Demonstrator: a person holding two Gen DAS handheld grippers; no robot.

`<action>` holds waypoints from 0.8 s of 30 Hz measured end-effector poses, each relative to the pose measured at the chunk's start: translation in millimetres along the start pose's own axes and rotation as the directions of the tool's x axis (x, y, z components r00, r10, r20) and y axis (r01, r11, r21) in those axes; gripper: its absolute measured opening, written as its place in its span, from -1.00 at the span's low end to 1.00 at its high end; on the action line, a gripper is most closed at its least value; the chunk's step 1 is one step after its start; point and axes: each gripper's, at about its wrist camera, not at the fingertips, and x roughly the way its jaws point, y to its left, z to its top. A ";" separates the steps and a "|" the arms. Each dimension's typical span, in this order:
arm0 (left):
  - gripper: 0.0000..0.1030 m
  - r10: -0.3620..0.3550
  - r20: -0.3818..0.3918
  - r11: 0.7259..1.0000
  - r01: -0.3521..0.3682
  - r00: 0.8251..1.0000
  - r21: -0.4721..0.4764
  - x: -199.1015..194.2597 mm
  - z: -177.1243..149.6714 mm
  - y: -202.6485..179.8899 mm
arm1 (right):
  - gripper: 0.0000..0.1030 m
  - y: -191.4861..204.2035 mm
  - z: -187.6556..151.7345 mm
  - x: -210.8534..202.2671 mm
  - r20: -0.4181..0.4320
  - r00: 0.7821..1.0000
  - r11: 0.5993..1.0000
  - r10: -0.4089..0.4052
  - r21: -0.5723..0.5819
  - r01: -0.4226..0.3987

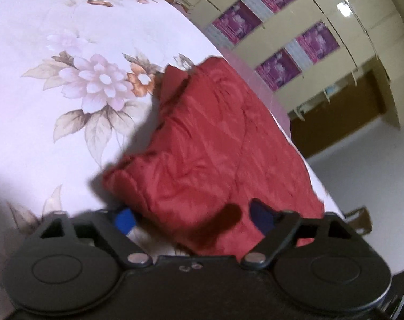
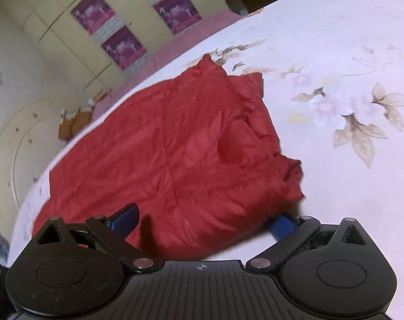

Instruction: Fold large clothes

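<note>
Viewing a red quilted garment (image 1: 210,144) that is lying partly folded on a bed, on a floral bedsheet (image 1: 68,85), close to the bed's edge on the side facing the cream wardrobe (image 1: 322,61). I am using the garment as the landmark throughout.

Left gripper (image 1: 194,216): I am holding it at the garment's near hem, its jaws spread wide and released, one blue pad just beside the hem's corner and the other over the cloth; whether the pads are touching fabric I cannot tell.

Right gripper (image 2: 202,220): I am holding it at the near edge too, jaws likewise parted and gripping nothing, the cloth lying between and below the two blue pads.

Handling, as I am judging it: the shell is looking thin, shiny and crinkled with stitched seams, so I am expecting a light, soft, somewhat puffy piece that is slippery against itself and is springing back from creases. It is not fragile. The far side, nearest the sheet's large flower, is bunching into loose flaps (image 2: 255,98) in several layers.

Where to take hold: I am favouring the two near corners of the hem, pinching through all layers at a seam, where the stitching is giving the pads firmer purchase than the slick open panels.
</note>
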 end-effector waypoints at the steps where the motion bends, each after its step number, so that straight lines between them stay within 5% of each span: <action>1: 0.32 0.000 0.004 1.000 0.000 1.000 -0.023 0.4 1.9 3.2 | 0.17 0.8 0.9 1.7 0.003 1.000 1.000 -0.015 -0.002 0.015; 3: -0.18 -0.005 -0.002 0.998 0.005 1.000 -0.068 1.2 5.0 12.1 | 0.02 -0.8 2.7 1.4 0.011 1.000 0.999 -0.013 0.031 0.013; 9: -0.61 -0.022 -0.022 0.999 0.021 1.000 -0.045 -1.0 10.3 12.3 | -0.58 12.5 2.5 -18.6 0.034 0.999 0.999 -0.012 -0.045 0.014; 15: -0.67 -0.034 -0.037 0.999 0.034 0.999 0.013 -42.5 4.3 6.7 | -0.62 18.7 -8.9 -57.9 0.012 1.000 0.993 0.011 -0.116 -0.010; 24: -0.67 0.004 -0.100 1.000 -0.002 0.995 0.023 -135.2 -68.7 36.3 | -0.62 -24.5 -74.5 -126.5 -0.084 0.995 0.991 0.056 -0.114 -0.066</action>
